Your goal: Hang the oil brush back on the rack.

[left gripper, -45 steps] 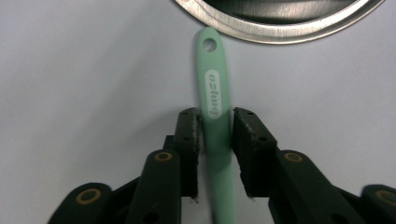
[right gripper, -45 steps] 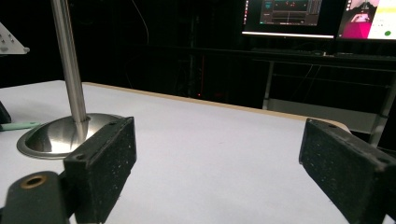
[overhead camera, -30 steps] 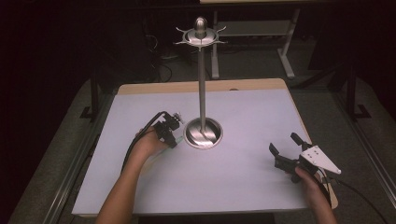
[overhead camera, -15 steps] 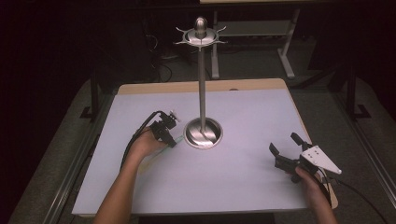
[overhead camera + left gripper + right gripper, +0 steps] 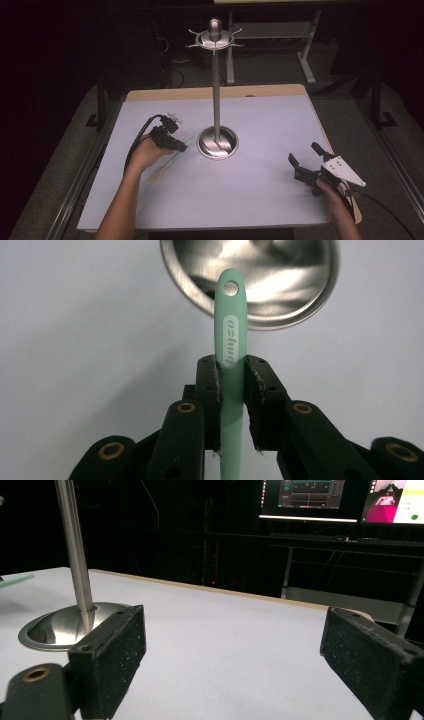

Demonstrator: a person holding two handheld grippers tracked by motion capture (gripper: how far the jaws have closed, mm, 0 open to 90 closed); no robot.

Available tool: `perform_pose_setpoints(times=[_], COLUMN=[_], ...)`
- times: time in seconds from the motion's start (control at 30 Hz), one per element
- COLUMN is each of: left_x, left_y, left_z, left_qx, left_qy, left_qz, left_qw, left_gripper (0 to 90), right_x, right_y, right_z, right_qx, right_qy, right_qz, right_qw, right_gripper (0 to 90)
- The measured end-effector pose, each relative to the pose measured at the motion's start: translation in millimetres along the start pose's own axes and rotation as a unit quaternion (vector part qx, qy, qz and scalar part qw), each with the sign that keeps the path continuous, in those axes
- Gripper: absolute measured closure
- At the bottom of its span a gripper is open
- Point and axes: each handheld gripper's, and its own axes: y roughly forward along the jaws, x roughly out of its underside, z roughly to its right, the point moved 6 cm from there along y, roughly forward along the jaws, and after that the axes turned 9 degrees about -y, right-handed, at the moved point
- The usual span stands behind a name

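Mint-green spatula handle [image 5: 231,345] clamped between left claw [image 5: 231,390] (upright)

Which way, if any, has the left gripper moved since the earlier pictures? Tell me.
Yes. The left gripper, shut on the green utensil, has drawn slightly toward the table's near left, away from the stand's base, and lifted.

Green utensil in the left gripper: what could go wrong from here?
The left gripper pinches the green utensil on its narrow handle, so it might pivot or slip as it is lifted. Its holed tip points toward the steel stand; a careless swing could knock the base. The hooks at the top look small, so threading the hole may miss.
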Motion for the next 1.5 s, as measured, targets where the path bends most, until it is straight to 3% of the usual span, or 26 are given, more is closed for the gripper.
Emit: perform_pose_setpoints(times=[0.1,0.13,0.17,0.23,0.37,0.43,0.6,0.67,0.77,0.8,0.97,1.13,1.27,1.37,1.5], left_x=[0.9,0.7,0.7,-0.2,-3.1,-4.0,-6.6,-7.1,-7.4,-8.4,-11.9,-19.0,-26.1,-31.0,-37.7], left_y=[-9.9,-12.9,-17.0,-25.1,-40.5,-47.4,-63.7,-67.6,-73.5,-75.4,-87.0,-100.5,-110.3,-117.0,-125.6], left_z=[-1.7,-0.5,-1.9,-2.1,-2.2,-2.5,-0.8,0.3,1.5,2.7,9.2,17.8,25.7,30.1,34.5], left_qx=[0.014,0.023,0.021,0.024,0.04,0.045,0.055,0.064,0.07,0.074,0.092,0.107,0.109,0.121,0.125], left_qy=[0.004,-0.005,0.005,0.006,0.012,0.014,0.025,0.022,0.025,0.023,0.028,0.04,0.054,0.059,0.067], left_qz=[0.041,0.059,0.069,0.096,0.157,0.177,0.231,0.243,0.254,0.263,0.278,0.296,0.305,0.316,0.322], left_qw=[0.999,0.998,0.9974,0.995,0.9868,0.983,0.9711,0.9676,0.9642,0.9618,0.9556,0.9483,0.9445,0.9391,0.9361], left_gripper=[77.3,77.3,77.3,77.3,77.2,77.2,77.2,77.2,77.3,77.3,77.3,77.2,77.2,77.2,77.2], right_x=[0.0,0.0,0.0,-0.1,-0.1,-0.2,-0.1,-0.2,-0.1,-0.1,-0.2,-0.2,-0.1,0.0,-0.1], right_y=[0.0,0.0,0.0,0.3,0.3,0.4,0.4,0.4,0.3,0.3,0.5,0.6,0.6,0.6,0.6], right_z=[0.0,0.0,0.0,-0.3,-0.4,-0.3,-0.3,-0.3,-0.4,-0.4,-0.6,-0.6,-0.6,-0.2,-0.4], right_qx=[0.0,0.0,0.0,0.001,0.001,0.001,0.001,0.001,0.001,0.001,0.001,0.001,0.002,0.002,0.001], right_qy=[-0.002,-0.002,-0.002,-0.001,-0.001,-0.003,-0.001,-0.003,-0.002,-0.002,-0.001,-0.001,0.0,-0.002,0.0], right_qz=[0.0,0.0,0.0,0.001,0.001,0.001,0.0,0.001,0.001,0.001,0.0,0.0,-0.001,-0.001,-0.001], right_qw=[1.0,1.0,1.0,1.0,1.0,1.0,1.0,1.0,1.0,1.0,1.0,1.0,1.0,1.0,1.0], right_gripper=[10.4,10.4,10.4,10.4,10.4,10.5,10.4,10.4,10.4,10.4,10.4,10.4,10.4,10.4,10.4])
